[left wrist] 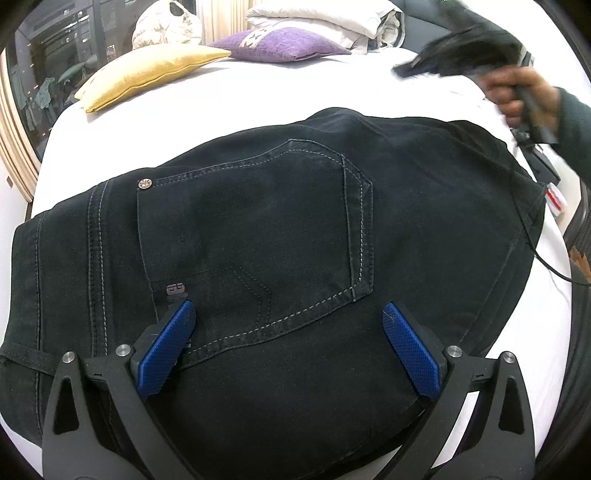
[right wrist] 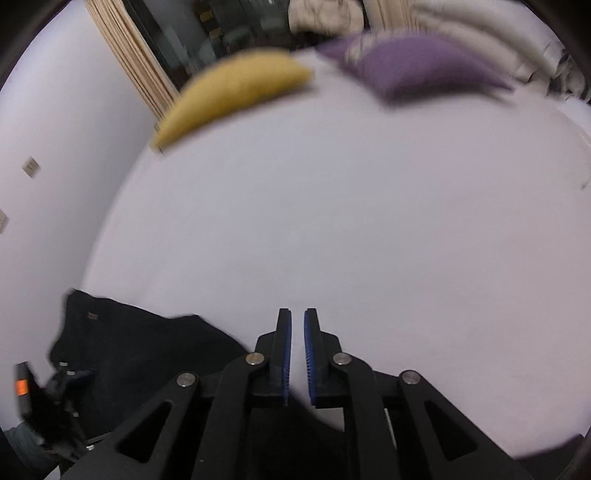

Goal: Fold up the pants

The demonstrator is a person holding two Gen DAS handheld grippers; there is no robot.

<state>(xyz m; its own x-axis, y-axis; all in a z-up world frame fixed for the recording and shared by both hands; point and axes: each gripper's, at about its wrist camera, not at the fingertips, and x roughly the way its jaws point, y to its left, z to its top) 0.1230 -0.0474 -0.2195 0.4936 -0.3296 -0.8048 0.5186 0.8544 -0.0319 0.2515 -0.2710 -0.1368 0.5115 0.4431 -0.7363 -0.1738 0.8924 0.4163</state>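
Black folded jeans (left wrist: 280, 229) lie on the white bed (left wrist: 229, 96), back pocket up. My left gripper (left wrist: 289, 305) stands wide open low over them, its blue pads (left wrist: 170, 343) spread at either side of the pocket's lower edge, gripping nothing. At the top right the right gripper (left wrist: 461, 44) shows as a dark blur above the bed, held by a hand (left wrist: 517, 96). In the right wrist view my right gripper (right wrist: 297, 314) hangs over bare sheet (right wrist: 332, 221), its jaws nearly together with a slim gap and nothing between them. The jeans (right wrist: 147, 350) sit at its lower left.
A yellow cushion (left wrist: 147, 70) and a purple cushion (left wrist: 280, 44) lie at the far side of the bed, with folded white bedding (left wrist: 332, 18) behind. A dark window (left wrist: 48, 62) and curtain are at the left. A black cable (left wrist: 546, 258) trails off the right edge.
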